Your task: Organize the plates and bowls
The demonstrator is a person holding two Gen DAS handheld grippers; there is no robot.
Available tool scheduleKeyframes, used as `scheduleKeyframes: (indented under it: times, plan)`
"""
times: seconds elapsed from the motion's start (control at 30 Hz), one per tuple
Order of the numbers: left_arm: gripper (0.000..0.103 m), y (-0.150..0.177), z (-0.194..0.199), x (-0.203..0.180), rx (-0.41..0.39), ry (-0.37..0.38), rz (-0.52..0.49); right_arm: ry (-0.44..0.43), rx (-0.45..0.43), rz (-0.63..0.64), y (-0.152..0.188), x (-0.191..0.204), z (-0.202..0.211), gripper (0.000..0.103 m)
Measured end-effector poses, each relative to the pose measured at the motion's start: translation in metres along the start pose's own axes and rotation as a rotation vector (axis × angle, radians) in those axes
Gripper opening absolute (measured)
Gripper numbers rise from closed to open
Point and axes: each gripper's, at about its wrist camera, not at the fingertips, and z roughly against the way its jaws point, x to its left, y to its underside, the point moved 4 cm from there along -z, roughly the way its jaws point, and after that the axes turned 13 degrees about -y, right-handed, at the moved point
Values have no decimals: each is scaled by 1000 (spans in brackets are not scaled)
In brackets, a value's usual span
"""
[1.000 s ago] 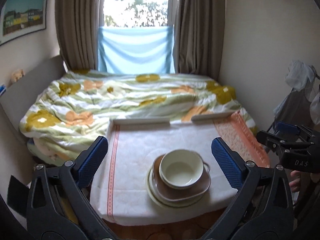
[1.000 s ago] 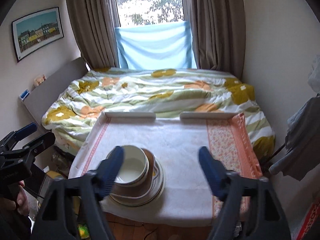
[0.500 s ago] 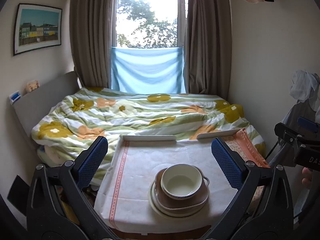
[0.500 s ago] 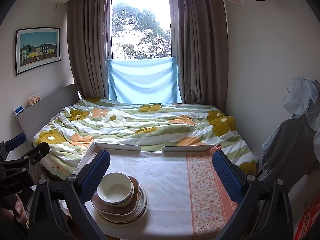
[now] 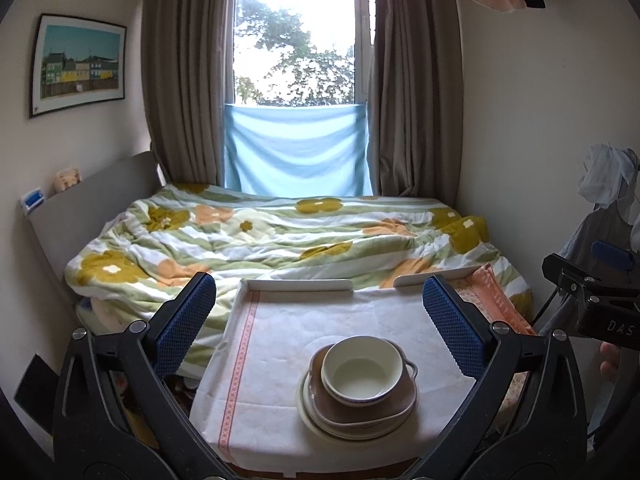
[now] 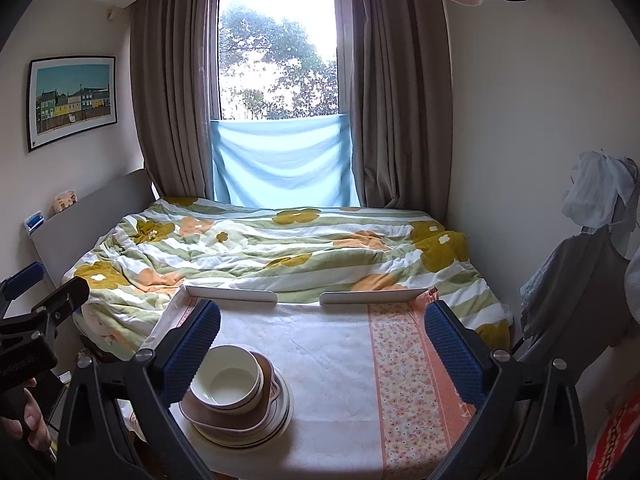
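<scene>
One stack of dishes on the cloth-covered table [image 5: 280,344]: one cream bowl [image 5: 362,374] on top, nested in one brown squarish dish [image 5: 400,404], over pale plates [image 5: 316,420] whose number cannot be told. Two grippers, both spread wide, nothing between the pads. Left gripper [image 5: 318,326] framing the stack, well back from it. Right gripper [image 6: 322,342] off to the right, its left pad [image 6: 192,344] overlapping the bowl's [image 6: 228,382] rim in view, contact impossible to tell.

From the left wrist only: red stripe [image 5: 240,364] down the cloth's left side. From the right wrist only: full orange floral strip [image 6: 408,384] on the right.

Beyond the table: floral duvet [image 6: 280,248], blue cloth [image 6: 280,168] across the window, framed picture [image 6: 72,100] on the left wall, hanging clothes [image 6: 592,280] at right.
</scene>
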Motion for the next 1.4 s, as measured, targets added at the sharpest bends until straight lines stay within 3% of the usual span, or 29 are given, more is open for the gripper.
scheduleKeyframes:
  times: [1.4]
  plan:
    - [103, -7, 6, -3, -49, -12, -16, 26, -10, -14, -2, 0, -5, 102]
